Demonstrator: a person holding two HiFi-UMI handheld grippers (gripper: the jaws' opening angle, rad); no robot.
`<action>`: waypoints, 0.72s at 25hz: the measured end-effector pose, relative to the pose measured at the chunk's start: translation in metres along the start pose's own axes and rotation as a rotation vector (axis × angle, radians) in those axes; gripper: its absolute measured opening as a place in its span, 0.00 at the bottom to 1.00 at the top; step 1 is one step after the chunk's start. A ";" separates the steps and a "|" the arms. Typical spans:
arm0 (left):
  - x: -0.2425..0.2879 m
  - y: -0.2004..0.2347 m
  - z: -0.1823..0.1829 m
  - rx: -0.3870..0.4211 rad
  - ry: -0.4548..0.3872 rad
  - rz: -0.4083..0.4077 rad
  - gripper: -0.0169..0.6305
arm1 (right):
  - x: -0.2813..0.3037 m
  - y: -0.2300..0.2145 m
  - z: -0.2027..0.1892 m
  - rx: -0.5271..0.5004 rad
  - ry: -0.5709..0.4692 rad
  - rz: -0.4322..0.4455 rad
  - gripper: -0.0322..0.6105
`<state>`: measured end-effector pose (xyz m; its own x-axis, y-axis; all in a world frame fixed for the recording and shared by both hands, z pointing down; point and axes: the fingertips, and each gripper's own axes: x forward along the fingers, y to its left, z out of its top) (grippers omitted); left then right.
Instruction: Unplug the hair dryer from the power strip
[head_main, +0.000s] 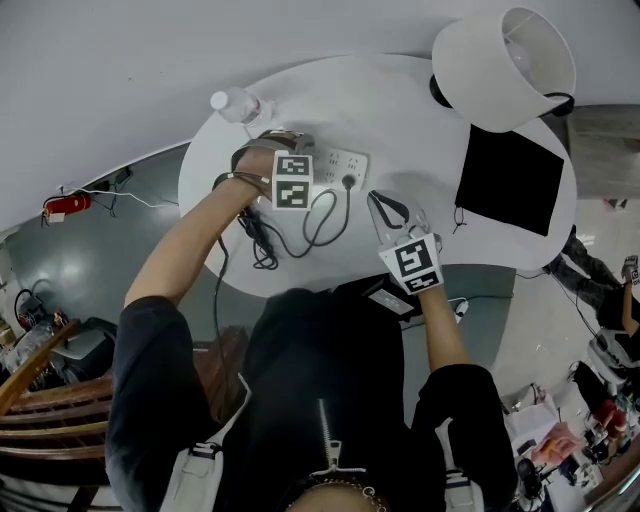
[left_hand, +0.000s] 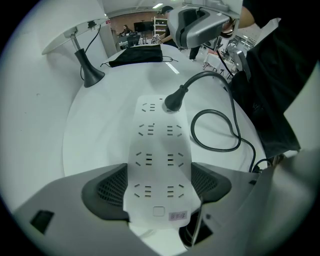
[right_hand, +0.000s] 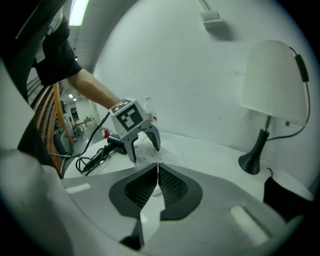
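Observation:
A white power strip (head_main: 338, 163) lies on the round white table (head_main: 400, 110). My left gripper (head_main: 298, 155) points down and is shut on the strip's near end, with the strip (left_hand: 159, 150) squeezed between its dark pads (left_hand: 106, 192). The black plug (left_hand: 173, 100) sits in a socket at the far end, and its cable (left_hand: 216, 131) loops to the right. The hair dryer (head_main: 256, 226) lies by the table's left edge with bundled cord. My right gripper (head_main: 380, 205) hovers right of the plug (head_main: 348, 182), shut and holding nothing; its tips (right_hand: 158, 165) meet.
A white lamp (head_main: 505, 65) stands at the back right, its dark base (right_hand: 254, 156) on the table. A black cloth (head_main: 510, 180) lies at the right. A clear bottle (head_main: 237, 103) stands at the far left rim. Chairs and clutter surround the table.

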<state>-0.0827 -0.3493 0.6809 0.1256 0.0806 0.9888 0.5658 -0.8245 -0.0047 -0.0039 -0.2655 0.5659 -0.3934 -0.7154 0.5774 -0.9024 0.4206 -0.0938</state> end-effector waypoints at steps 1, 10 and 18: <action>0.000 0.001 0.000 0.000 0.002 0.001 0.62 | 0.003 0.001 -0.001 -0.042 0.002 0.013 0.06; 0.003 0.001 0.000 0.004 0.015 -0.031 0.62 | 0.032 0.013 -0.035 -0.385 0.112 0.093 0.21; 0.004 0.000 0.000 0.008 0.023 -0.042 0.62 | 0.058 0.029 -0.033 -0.565 0.081 0.126 0.27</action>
<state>-0.0821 -0.3494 0.6852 0.0831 0.1020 0.9913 0.5763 -0.8165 0.0357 -0.0477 -0.2765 0.6233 -0.4568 -0.6052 0.6520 -0.6072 0.7478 0.2687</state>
